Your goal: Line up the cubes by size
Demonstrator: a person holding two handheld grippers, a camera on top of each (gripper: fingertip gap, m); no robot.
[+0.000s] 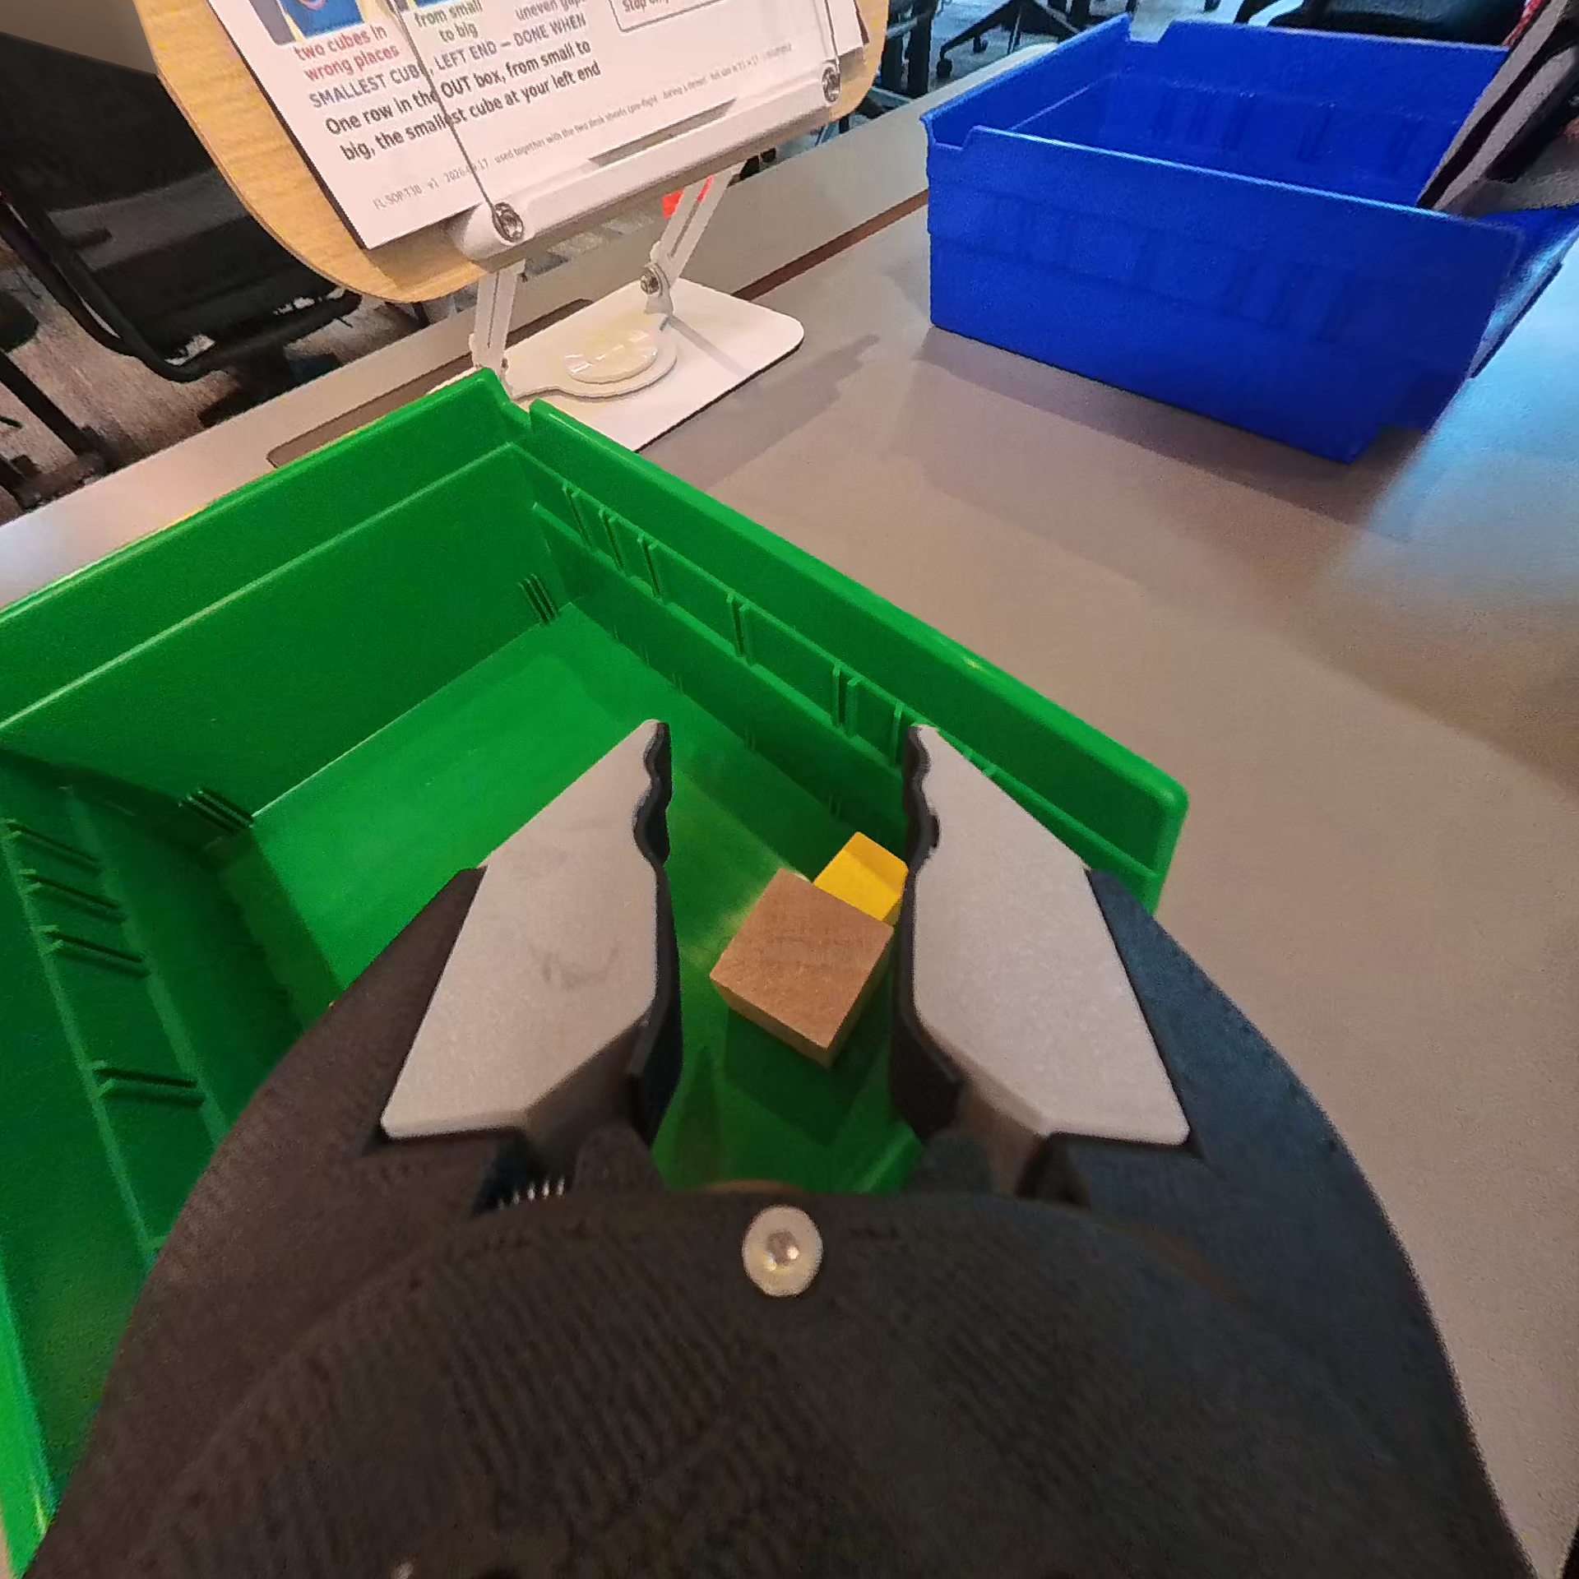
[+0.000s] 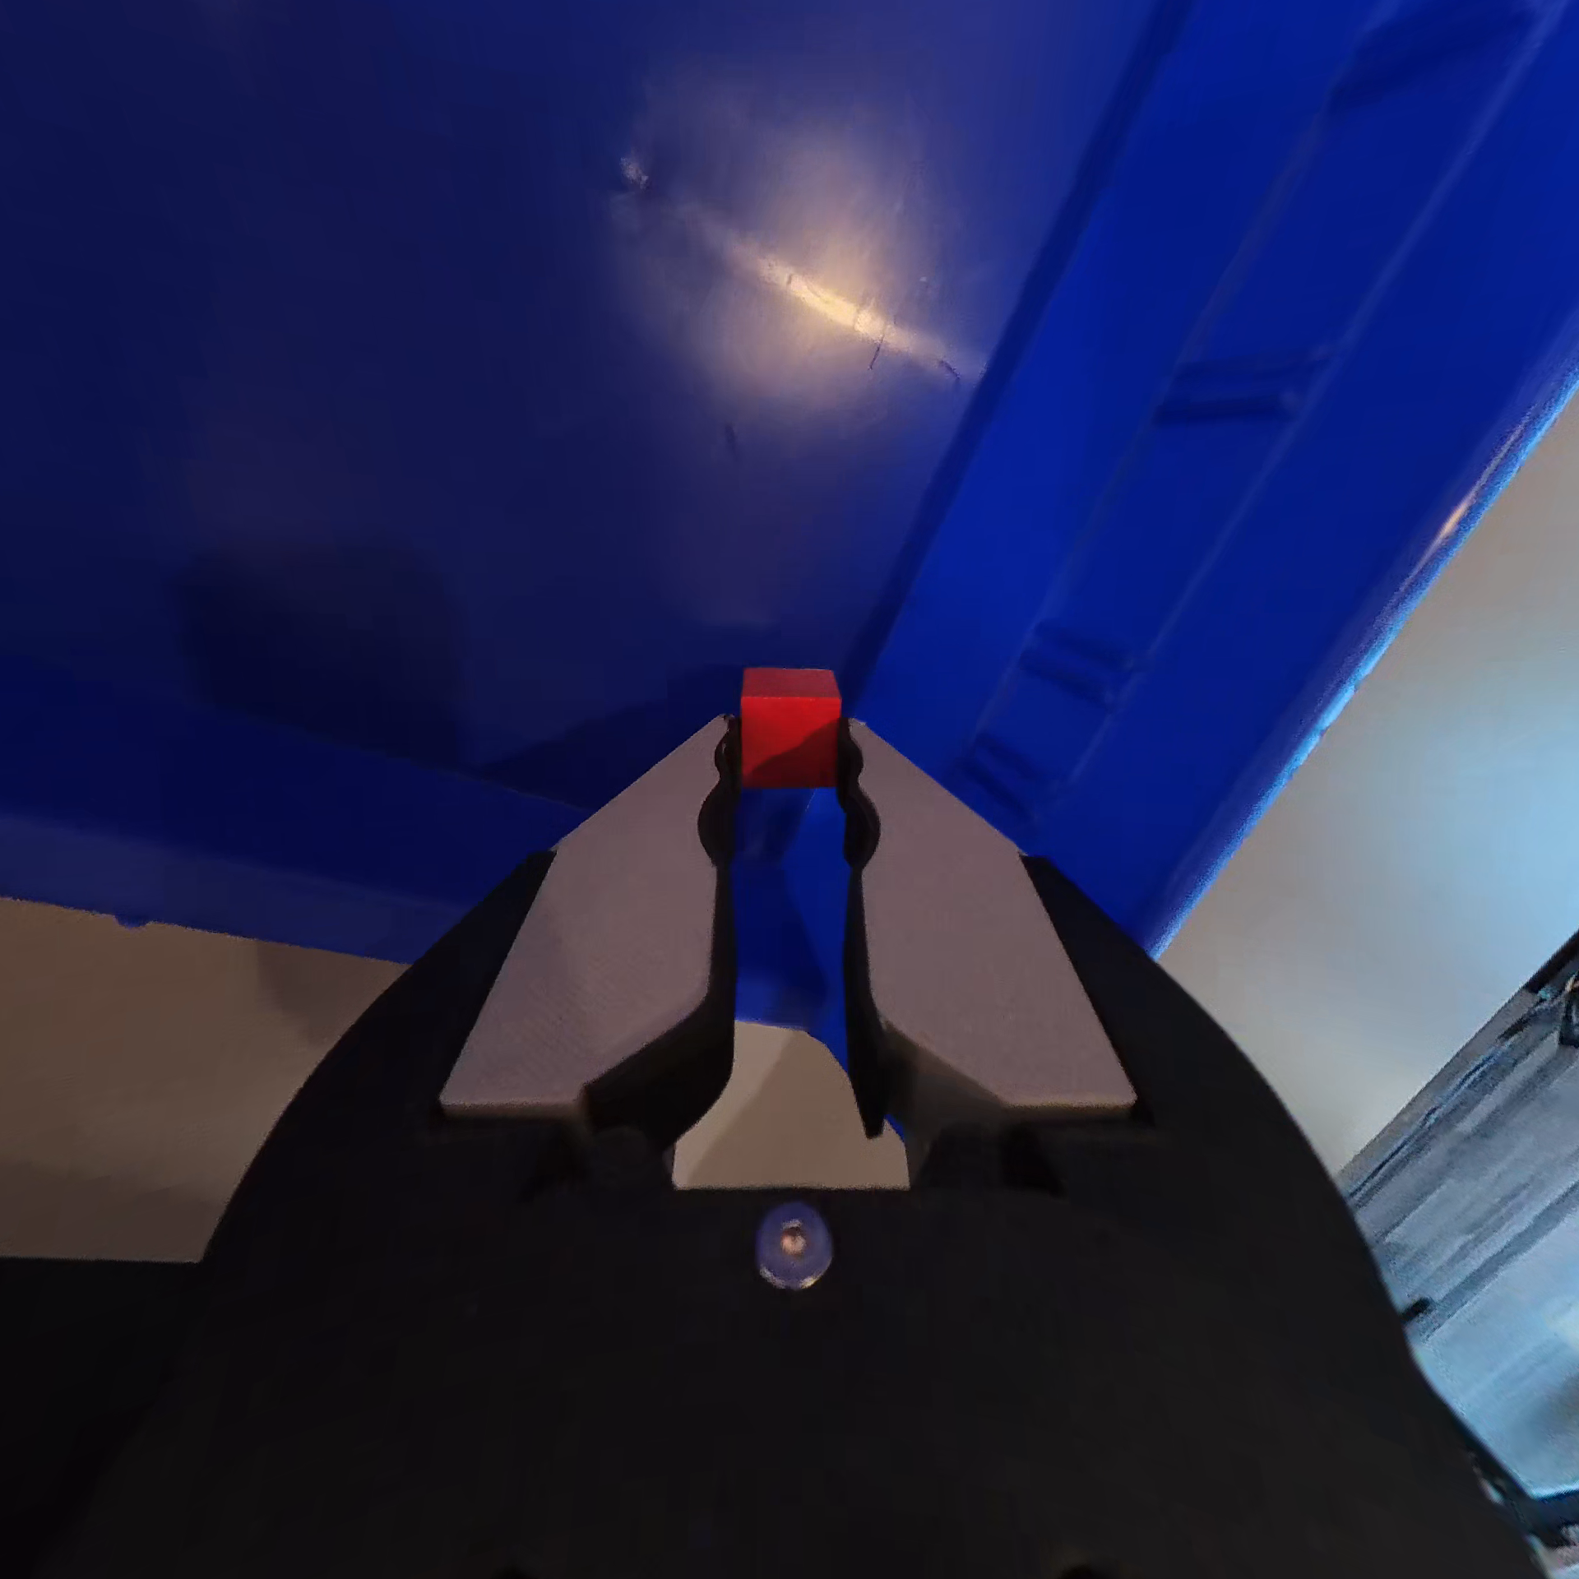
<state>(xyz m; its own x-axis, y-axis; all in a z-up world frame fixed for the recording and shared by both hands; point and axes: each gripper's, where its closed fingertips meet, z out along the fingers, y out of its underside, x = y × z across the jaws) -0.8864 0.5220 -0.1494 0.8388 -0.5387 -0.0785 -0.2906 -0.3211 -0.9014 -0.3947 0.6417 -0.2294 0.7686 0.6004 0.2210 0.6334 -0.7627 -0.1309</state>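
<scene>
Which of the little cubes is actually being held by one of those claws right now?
The red cube, pinched at the tips of the right gripper over the blue bin. The wooden cube and yellow cube lie loose in the green bin.

A printed sheet [image 1: 513,94] on a white stand [image 1: 649,342]; behind, perhaps chairs.

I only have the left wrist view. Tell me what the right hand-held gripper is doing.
Observer: The right hand-held gripper is shut on a small red cube, pinched at its fingertips.
Operator: Give me its location.
Observer: It is over the floor of the blue bin, near a side wall.
Operator: Report any other cubes in that bin.
Observer: None show in the part of the bin floor that the right wrist view covers.
</scene>
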